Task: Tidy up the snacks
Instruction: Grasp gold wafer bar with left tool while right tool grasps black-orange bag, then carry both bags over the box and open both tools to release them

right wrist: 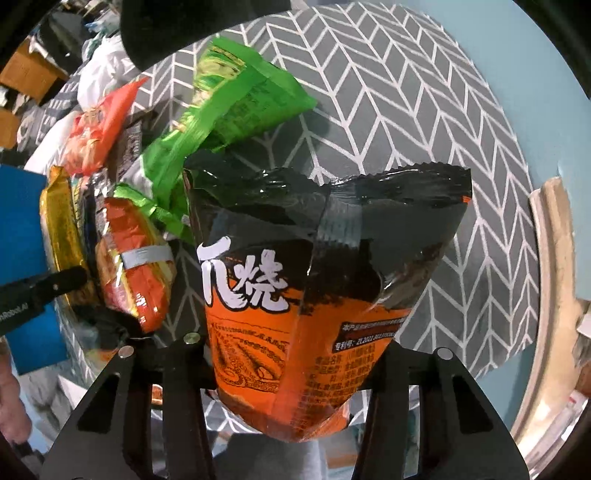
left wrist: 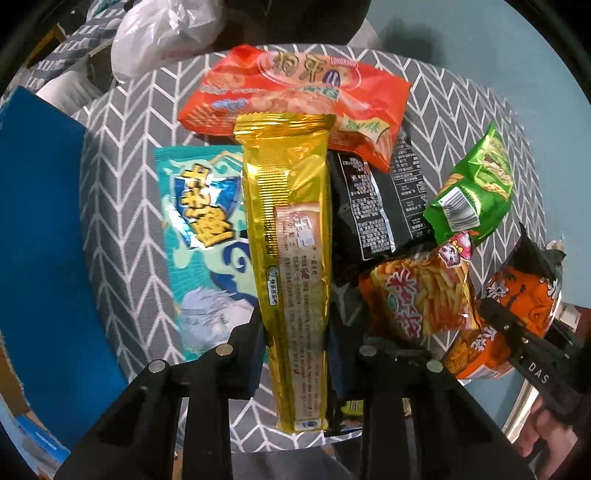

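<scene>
Grey cloth w/ white chevron lines covers a round table on a pale blue floor; a blue box stands at the left edge, a white plastic bag behind it.

Left gripper pinches a long gold pack between both fingers, low on its length; the pack runs straight out from the claw, its crimped far end over the pile. Back seam faces the camera: small red and black print, too fine to read, plus a barcode patch near the bottom.

Under and beside it lie the other snacks: a teal pack w/ big yellow Chinese characters, flat on the cloth, touching the gold one's left side; an orange bag at the far end, "LONGKANG" legible at top; a black pack back-side up w/ white ingredient text; a green bag w/ barcode showing, tilted on the pile's right; a fries bag, orange, w/ a cartoon girl.

Right gripper clamps an orange-black bag at its lower part, bag upright above the cloth, serrated top edge away from the camera. White brush characters "烧" on the front; "ZL2021" partly readable in the orange panel. The same bag shows at the left view's right edge.
</scene>
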`<action>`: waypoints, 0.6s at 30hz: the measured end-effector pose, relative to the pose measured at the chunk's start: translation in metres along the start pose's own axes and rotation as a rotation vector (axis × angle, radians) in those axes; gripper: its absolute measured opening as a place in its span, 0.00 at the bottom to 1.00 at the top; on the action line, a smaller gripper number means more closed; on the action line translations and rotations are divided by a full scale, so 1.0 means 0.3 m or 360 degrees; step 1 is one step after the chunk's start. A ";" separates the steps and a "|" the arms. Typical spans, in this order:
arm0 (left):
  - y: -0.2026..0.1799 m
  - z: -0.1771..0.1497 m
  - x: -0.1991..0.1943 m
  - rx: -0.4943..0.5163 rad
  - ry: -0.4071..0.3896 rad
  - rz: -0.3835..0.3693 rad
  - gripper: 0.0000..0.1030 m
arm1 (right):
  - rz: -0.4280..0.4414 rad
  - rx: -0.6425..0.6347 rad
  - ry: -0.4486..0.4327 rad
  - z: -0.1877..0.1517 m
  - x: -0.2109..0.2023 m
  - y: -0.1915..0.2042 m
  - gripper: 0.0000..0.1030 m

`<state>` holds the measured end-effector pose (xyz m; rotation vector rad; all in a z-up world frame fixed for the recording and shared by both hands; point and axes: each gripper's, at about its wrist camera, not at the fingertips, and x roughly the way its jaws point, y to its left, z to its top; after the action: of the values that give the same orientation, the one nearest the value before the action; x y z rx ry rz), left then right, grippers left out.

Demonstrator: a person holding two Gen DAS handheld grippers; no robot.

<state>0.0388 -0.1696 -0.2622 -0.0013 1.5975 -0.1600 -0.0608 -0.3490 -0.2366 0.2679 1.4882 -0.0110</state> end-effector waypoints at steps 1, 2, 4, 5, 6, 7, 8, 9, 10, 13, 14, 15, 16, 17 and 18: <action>0.008 -0.008 -0.010 0.0002 -0.0010 0.0000 0.28 | -0.0003 -0.0017 -0.0009 -0.001 -0.009 0.005 0.45; 0.014 -0.008 -0.018 0.0003 -0.0018 0.0003 0.28 | -0.0006 -0.0028 -0.0017 -0.004 -0.022 0.002 0.45; 0.022 -0.008 -0.039 0.0008 -0.0041 0.0009 0.28 | -0.0006 -0.0047 -0.0026 -0.004 -0.039 0.008 0.45; 0.028 -0.009 -0.051 0.0010 -0.0052 0.0011 0.28 | -0.0004 -0.0054 -0.0032 -0.004 -0.050 0.011 0.45; 0.038 -0.011 -0.064 0.0014 -0.0061 0.0017 0.28 | -0.0004 -0.0063 -0.0038 -0.002 -0.057 0.010 0.45; 0.043 -0.012 -0.076 0.0017 -0.0071 0.0022 0.28 | -0.0007 -0.0076 -0.0046 -0.002 -0.067 0.016 0.45; 0.050 -0.015 -0.091 0.0019 -0.0082 0.0021 0.28 | -0.0010 -0.0094 -0.0053 -0.002 -0.079 0.014 0.45; 0.057 -0.019 -0.106 0.0019 -0.0092 0.0018 0.28 | -0.0011 -0.0106 -0.0060 -0.001 -0.089 0.019 0.45; 0.064 -0.023 -0.121 0.0020 -0.0098 0.0016 0.28 | -0.0010 -0.0118 -0.0068 0.000 -0.101 0.026 0.45; 0.095 -0.033 -0.160 0.0029 -0.0118 0.0014 0.28 | -0.0012 -0.0153 -0.0083 0.005 -0.132 0.039 0.45; 0.095 -0.044 -0.173 0.0033 -0.0126 0.0017 0.28 | -0.0010 -0.0164 -0.0088 0.003 -0.141 0.044 0.45; 0.099 -0.048 -0.189 0.0039 -0.0134 0.0021 0.28 | -0.0007 -0.0175 -0.0092 0.007 -0.152 0.053 0.45; 0.138 -0.048 -0.205 0.0044 -0.0143 0.0019 0.28 | -0.0003 -0.0190 -0.0095 0.013 -0.164 0.064 0.45; 0.146 -0.051 -0.217 0.0047 -0.0153 0.0019 0.28 | 0.0001 -0.0202 -0.0098 0.014 -0.171 0.072 0.45; 0.156 -0.046 -0.213 0.0048 -0.0158 0.0020 0.28 | 0.0006 -0.0220 -0.0103 0.020 -0.180 0.090 0.45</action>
<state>0.0320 -0.1154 -0.2031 0.0239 1.4953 -0.1717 -0.0552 -0.3324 -0.1785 0.1570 1.4174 0.0850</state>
